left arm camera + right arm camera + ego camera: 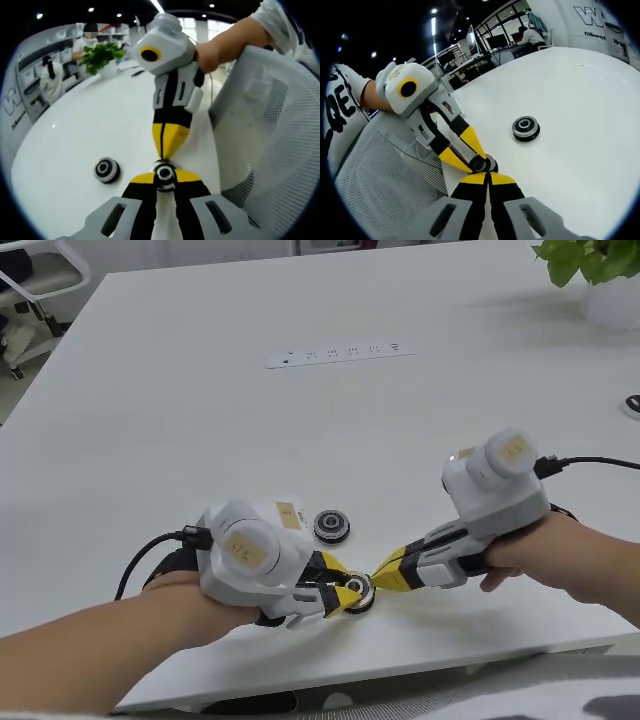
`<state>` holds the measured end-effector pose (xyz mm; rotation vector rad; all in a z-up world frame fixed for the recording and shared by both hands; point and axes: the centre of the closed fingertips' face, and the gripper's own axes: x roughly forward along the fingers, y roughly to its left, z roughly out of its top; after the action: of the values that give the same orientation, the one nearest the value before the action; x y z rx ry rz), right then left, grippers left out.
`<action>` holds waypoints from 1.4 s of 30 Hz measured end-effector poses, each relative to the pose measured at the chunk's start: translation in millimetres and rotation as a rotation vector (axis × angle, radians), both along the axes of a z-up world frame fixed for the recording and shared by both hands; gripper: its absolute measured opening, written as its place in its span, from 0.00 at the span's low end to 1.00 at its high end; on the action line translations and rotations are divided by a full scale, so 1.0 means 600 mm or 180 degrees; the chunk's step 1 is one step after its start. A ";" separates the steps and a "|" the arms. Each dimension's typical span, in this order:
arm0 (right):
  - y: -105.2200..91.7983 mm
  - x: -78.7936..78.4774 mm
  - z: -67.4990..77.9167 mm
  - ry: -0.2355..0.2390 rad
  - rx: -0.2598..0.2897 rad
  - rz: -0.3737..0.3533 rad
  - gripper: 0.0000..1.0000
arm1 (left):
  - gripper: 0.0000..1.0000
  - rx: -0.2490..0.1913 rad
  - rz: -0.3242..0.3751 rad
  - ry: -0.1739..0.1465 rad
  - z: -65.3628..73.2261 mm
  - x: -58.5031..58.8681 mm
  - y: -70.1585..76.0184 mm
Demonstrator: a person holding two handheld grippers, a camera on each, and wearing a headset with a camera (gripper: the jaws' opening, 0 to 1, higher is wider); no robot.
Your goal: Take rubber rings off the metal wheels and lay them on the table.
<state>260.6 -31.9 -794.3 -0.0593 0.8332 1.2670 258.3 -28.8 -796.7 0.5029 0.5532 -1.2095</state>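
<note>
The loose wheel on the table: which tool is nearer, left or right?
Left. The left tool, shut on the other wheel, sits close beside the loose wheel; the right tool lies farther off to the side.

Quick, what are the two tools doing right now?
Left tool: closed on a small wheel.
Right tool: closed, tips against the same wheel; whether it grips anything cannot be told.

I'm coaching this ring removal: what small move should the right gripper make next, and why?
Probably draw the right gripper gently away to peel the rubber ring off. The left gripper is shut on the wheel, steadying it, and the right gripper's closed tips meet the wheel's rim, where the ring seems seated.
</note>
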 end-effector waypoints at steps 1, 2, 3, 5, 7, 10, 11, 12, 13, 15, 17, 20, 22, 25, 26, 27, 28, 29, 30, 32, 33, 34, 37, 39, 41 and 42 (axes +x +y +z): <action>0.000 0.000 0.000 0.0004 0.0000 0.0001 0.00 | 0.13 0.0001 0.0001 -0.0001 0.000 0.000 0.000; 0.001 0.000 0.000 -0.0002 0.0000 0.0011 0.00 | 0.13 0.0001 0.0000 -0.0003 0.000 0.000 0.000; 0.002 -0.001 0.001 -0.0005 0.0000 0.0016 0.00 | 0.13 0.0000 0.0001 -0.0002 0.000 0.000 0.000; 0.003 -0.003 0.002 -0.0008 0.0002 0.0024 0.00 | 0.13 -0.0001 0.0004 0.0001 0.000 -0.001 0.000; 0.005 -0.005 0.003 -0.0011 0.0006 0.0033 0.00 | 0.13 -0.0002 0.0002 -0.0002 0.000 -0.001 0.001; 0.008 -0.007 0.005 -0.0003 0.0020 0.0046 0.00 | 0.13 -0.0001 0.0007 0.0002 0.001 -0.002 0.001; 0.009 -0.009 0.005 -0.0002 0.0023 0.0050 0.00 | 0.13 -0.0002 0.0007 0.0003 0.001 -0.002 0.001; 0.010 -0.010 0.006 0.0000 0.0026 0.0054 0.00 | 0.13 -0.0002 0.0007 0.0003 0.001 -0.002 0.001; 0.010 -0.009 0.006 -0.0002 0.0028 0.0066 0.00 | 0.13 -0.0001 0.0001 0.0002 0.001 -0.002 0.001; 0.012 -0.009 0.006 -0.0005 0.0042 0.0088 0.00 | 0.13 -0.0003 -0.0003 0.0006 0.000 -0.002 0.002; 0.012 -0.009 0.006 -0.0001 0.0052 0.0095 0.00 | 0.13 -0.0003 -0.0004 0.0005 0.000 -0.002 0.002; 0.014 -0.010 0.007 -0.0004 0.0071 0.0119 0.00 | 0.13 -0.0005 -0.0003 0.0009 0.000 -0.002 0.002; 0.015 -0.010 0.007 0.0003 0.0083 0.0127 0.00 | 0.13 -0.0007 -0.0002 0.0010 0.001 -0.003 0.002; 0.017 -0.012 0.009 0.0003 0.0108 0.0153 0.00 | 0.13 -0.0008 0.0000 0.0011 0.000 -0.003 0.002; 0.017 -0.012 0.009 0.0004 0.0116 0.0156 0.00 | 0.13 -0.0008 -0.0001 0.0011 0.000 -0.003 0.002; 0.017 -0.012 0.009 0.0000 0.0117 0.0158 0.00 | 0.13 -0.0008 -0.0002 0.0010 0.000 -0.003 0.002; 0.017 -0.011 0.009 -0.0002 0.0119 0.0161 0.00 | 0.13 -0.0008 -0.0001 0.0010 0.000 -0.003 0.002; 0.017 -0.011 0.009 0.0000 0.0124 0.0159 0.00 | 0.13 -0.0008 -0.0001 0.0009 0.001 -0.003 0.001; 0.017 -0.011 0.009 0.0001 0.0127 0.0158 0.00 | 0.13 -0.0008 -0.0002 0.0008 0.001 -0.003 0.001; 0.016 -0.010 0.010 0.0007 0.0142 0.0154 0.00 | 0.13 -0.0010 0.0000 0.0007 0.000 -0.003 0.001; 0.016 -0.011 0.010 0.0007 0.0144 0.0153 0.00 | 0.13 -0.0011 0.0001 0.0008 0.000 -0.003 0.001; 0.017 -0.011 0.011 0.0009 0.0150 0.0153 0.00 | 0.13 -0.0010 0.0000 0.0005 -0.001 -0.002 0.001; 0.018 -0.012 0.012 0.0015 0.0161 0.0156 0.00 | 0.13 -0.0010 0.0001 0.0004 -0.001 -0.002 0.001; 0.018 -0.013 0.013 0.0026 0.0176 0.0156 0.00 | 0.13 -0.0010 0.0003 0.0003 -0.001 -0.002 0.001; 0.019 -0.014 0.015 0.0045 0.0200 0.0153 0.00 | 0.13 -0.0009 0.0002 0.0002 -0.001 -0.002 0.001; 0.019 -0.014 0.016 0.0058 0.0218 0.0146 0.00 | 0.13 -0.0010 0.0002 0.0003 -0.001 -0.001 0.001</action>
<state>252.1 -20.3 -784.8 -0.0121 0.8073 1.3399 257.4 -28.2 -797.6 0.4994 0.5520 -1.2098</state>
